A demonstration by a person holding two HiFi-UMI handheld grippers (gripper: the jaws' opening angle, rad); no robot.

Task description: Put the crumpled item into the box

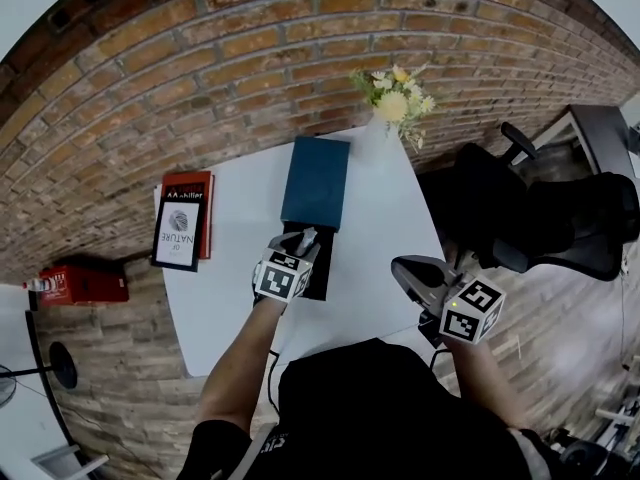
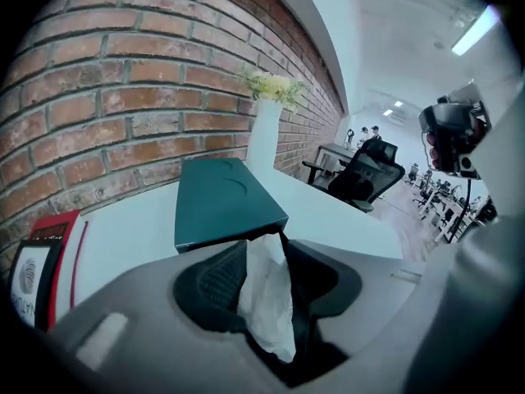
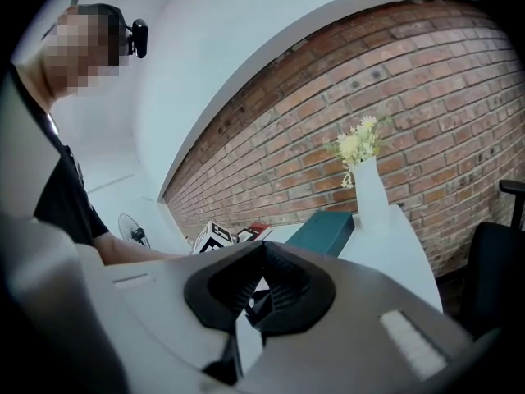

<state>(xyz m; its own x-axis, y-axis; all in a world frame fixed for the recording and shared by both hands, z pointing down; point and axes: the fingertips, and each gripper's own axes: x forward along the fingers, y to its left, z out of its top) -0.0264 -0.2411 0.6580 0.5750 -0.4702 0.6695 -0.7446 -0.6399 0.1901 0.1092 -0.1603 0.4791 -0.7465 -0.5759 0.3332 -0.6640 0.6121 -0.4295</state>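
A crumpled white paper (image 2: 267,298) hangs between the jaws of my left gripper (image 2: 267,249). The jaws stand open, with a dark gap between the paper and the right pad. In the head view my left gripper (image 1: 308,238) hovers over the open black box (image 1: 322,265) in the middle of the white table (image 1: 240,298). The box's teal lid (image 1: 315,180) lies just beyond it and fills the middle of the left gripper view as the teal lid (image 2: 225,203). My right gripper (image 1: 402,268) is held at the table's right edge, shut with nothing in it (image 3: 264,249).
Books (image 1: 185,228) lie at the table's left end. A white vase with flowers (image 1: 395,98) stands at the far edge against the brick wall. A black office chair (image 1: 520,218) is to the right of the table. A red case (image 1: 80,283) sits on the floor at left.
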